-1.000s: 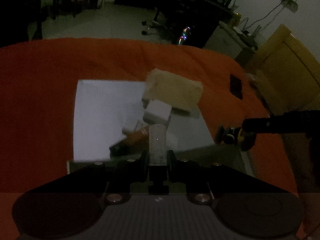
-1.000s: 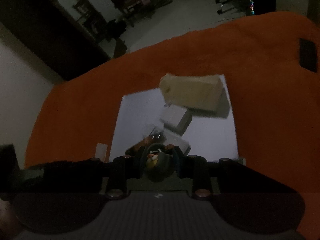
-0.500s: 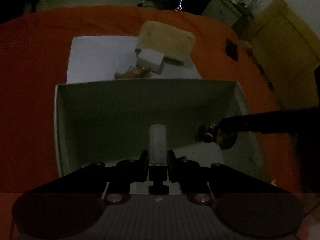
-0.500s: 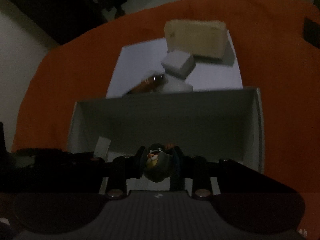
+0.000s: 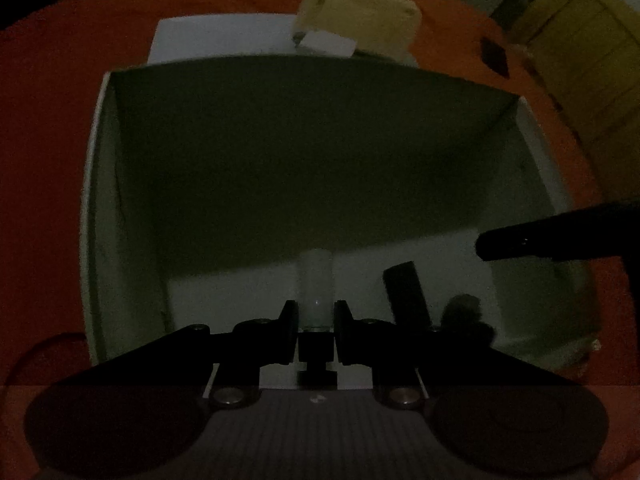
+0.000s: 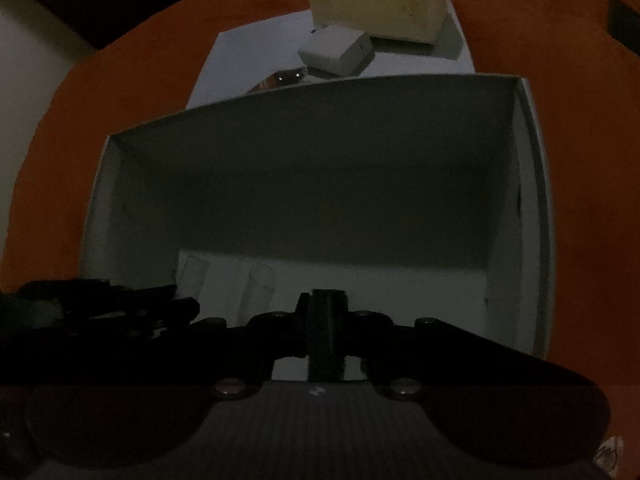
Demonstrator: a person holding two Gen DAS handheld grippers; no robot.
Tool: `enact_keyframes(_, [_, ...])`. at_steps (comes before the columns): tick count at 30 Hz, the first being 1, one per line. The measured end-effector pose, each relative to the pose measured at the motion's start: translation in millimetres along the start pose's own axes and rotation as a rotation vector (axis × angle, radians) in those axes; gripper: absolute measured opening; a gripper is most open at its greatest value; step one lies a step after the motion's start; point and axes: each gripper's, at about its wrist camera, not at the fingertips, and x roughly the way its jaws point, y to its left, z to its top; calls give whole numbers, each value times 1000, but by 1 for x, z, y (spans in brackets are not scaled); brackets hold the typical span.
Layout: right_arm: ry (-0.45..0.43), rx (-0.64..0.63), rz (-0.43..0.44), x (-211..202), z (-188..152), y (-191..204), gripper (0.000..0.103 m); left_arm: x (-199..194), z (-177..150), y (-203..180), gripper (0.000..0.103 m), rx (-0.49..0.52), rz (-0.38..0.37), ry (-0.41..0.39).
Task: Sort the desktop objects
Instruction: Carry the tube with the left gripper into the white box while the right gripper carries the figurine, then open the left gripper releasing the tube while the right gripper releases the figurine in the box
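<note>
White tube is clamped between the jaws of your left gripper, low inside the white box and close to its near wall. Your right gripper is also in the box, toward the right wall, fingers pressed together with nothing between them. A dark lump lies on the box floor right of the tube; you cannot tell what it is. Past the far wall, a tan block and a white charger rest on the white sheet.
</note>
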Motion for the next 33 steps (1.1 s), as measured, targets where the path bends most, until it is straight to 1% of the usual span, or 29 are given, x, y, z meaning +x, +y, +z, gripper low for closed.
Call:
enact_keyframes(11, [50, 6, -24, 17, -12, -9, 12, 26, -10, 0, 15, -10, 45, 30])
enact_keyframes(14, [61, 9, -28, 23, -13, -12, 13, 33, -13, 1, 15, -22, 42, 56])
enact_keyframes(18, [75, 7, -35, 29, -15, -13, 14, 32, -13, 0, 16, -19, 42, 54])
enact_keyframes(21, [88, 9, -34, 31, -17, -15, 14, 33, -14, 2, 16, -32, 42, 72])
enact_keyframes(22, [91, 9, -32, 31, -18, -15, 14, 33, -14, 3, 19, -36, 46, 73])
enact_keyframes(25, [97, 9, -22, 30, -19, -15, 14, 30, -14, 3, 20, -38, 52, 64])
enact_keyframes(26, [95, 9, -18, 29, -19, -16, 14, 30, -16, 2, 27, -41, 51, 60])
enact_keyframes(28, [81, -13, -24, 26, -18, -14, 15, 28, -17, 4, 39, -55, 43, 54])
enact_keyframes(30, [62, -34, -28, 21, -16, -12, 15, 25, -19, 4, 39, -50, 38, 40])
enact_keyframes(33, [43, -29, -7, 11, -11, -12, 15, 19, -16, 4, 39, -39, 42, 23])
